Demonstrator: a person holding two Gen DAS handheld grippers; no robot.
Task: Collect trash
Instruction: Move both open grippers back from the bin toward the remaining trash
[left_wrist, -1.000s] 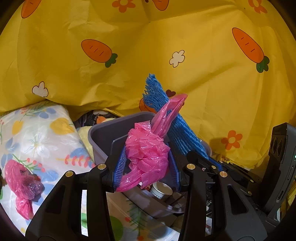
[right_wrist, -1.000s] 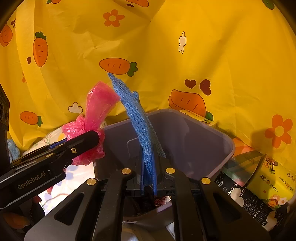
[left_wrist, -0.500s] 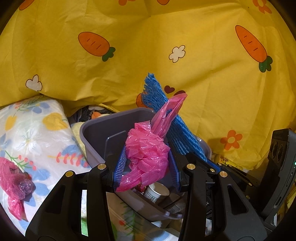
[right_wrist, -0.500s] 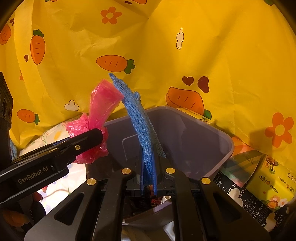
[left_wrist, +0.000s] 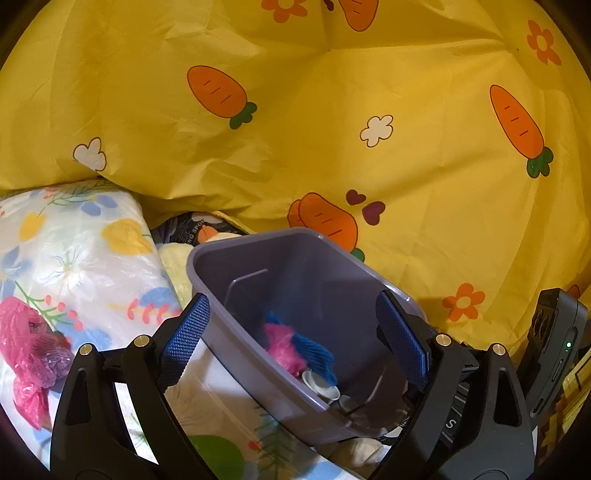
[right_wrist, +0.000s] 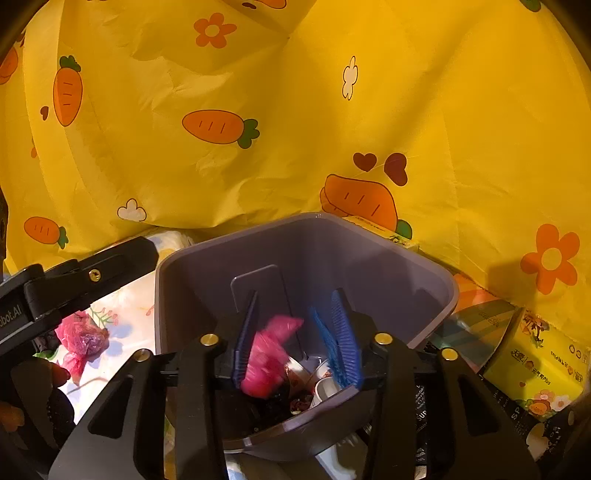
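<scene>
A grey-purple trash bin (left_wrist: 236, 251) stands in front of both grippers and also shows in the right wrist view (right_wrist: 436, 273). A crumpled pink plastic bag (left_wrist: 282, 349) and a blue foam net (left_wrist: 314, 352) lie inside it with small cups; the pink bag (right_wrist: 266, 358) and blue net (right_wrist: 319, 332) look blurred in the right wrist view. My left gripper (left_wrist: 295, 332) is open and empty over the bin. My right gripper (right_wrist: 297, 336) is open and empty over the bin. Another pink bag (left_wrist: 29, 347) lies on the floral cloth at left.
A yellow carrot-print cloth (left_wrist: 332, 129) hangs behind the bin. A floral plastic sheet (left_wrist: 74, 251) covers the surface at left. Yellow tissue packs (right_wrist: 535, 362) and dark snack wrappers (right_wrist: 476, 332) lie right of the bin. The left gripper's arm (right_wrist: 74, 280) shows at left.
Both grippers opened. The pink bag left my left gripper and the blue net left my right gripper; both dropped into the bin.
</scene>
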